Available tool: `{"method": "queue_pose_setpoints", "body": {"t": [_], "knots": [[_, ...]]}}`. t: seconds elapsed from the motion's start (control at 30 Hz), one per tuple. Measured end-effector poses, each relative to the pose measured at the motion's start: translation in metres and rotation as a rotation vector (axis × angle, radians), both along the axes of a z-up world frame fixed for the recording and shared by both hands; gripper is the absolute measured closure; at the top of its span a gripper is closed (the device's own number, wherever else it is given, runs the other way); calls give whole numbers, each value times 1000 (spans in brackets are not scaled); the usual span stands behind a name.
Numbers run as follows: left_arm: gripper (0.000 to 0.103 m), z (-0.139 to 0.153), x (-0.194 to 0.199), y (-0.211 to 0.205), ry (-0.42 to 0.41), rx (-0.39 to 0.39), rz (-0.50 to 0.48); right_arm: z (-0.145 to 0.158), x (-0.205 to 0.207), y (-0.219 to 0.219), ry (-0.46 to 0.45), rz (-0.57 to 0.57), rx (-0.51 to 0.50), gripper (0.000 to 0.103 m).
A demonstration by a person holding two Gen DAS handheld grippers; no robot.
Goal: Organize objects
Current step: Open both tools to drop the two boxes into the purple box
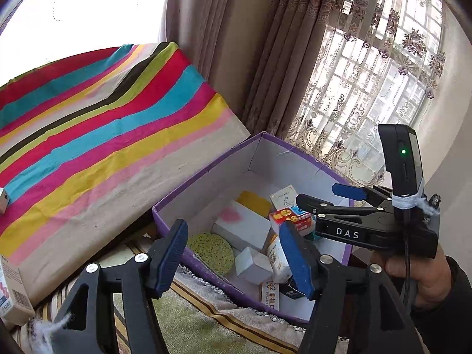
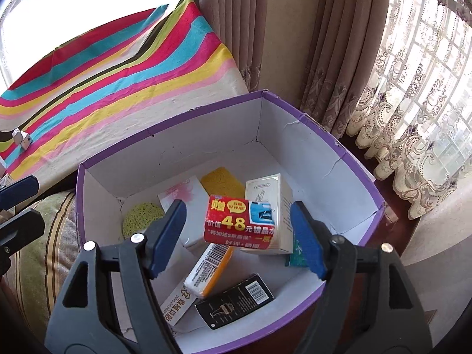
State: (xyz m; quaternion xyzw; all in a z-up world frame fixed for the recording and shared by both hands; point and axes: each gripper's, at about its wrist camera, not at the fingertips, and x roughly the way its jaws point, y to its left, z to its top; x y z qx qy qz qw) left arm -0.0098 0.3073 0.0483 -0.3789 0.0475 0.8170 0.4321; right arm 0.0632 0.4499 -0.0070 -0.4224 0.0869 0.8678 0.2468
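Purple box (image 2: 348, 159) stands beside the striped cloth (image 2: 124, 82), and inside lie small packages, a red packet (image 2: 240, 225), a yellow sponge (image 2: 221, 181) and a green round sponge (image 2: 141, 216). Both the right gripper (image 2: 239, 240) and the left gripper (image 1: 234, 258) hang over it, fingers wide apart, holding nothing. Curtains (image 2: 333, 44) hang behind.

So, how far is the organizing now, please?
Mostly done, it seems. The purple box already holds several items: the red packet on top, a black box, a green sponge. Both the right gripper and left gripper are open and hold nothing. Left: a small white box on the striped cloth and a carton at its edge.
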Motion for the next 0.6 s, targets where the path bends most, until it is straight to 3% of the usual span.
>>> {"method": "queue_pose_setpoints", "body": {"t": [0.6], "knots": [[37, -4, -4, -67, -28, 30, 201, 16, -13, -51, 0, 44, 55, 16]]}}
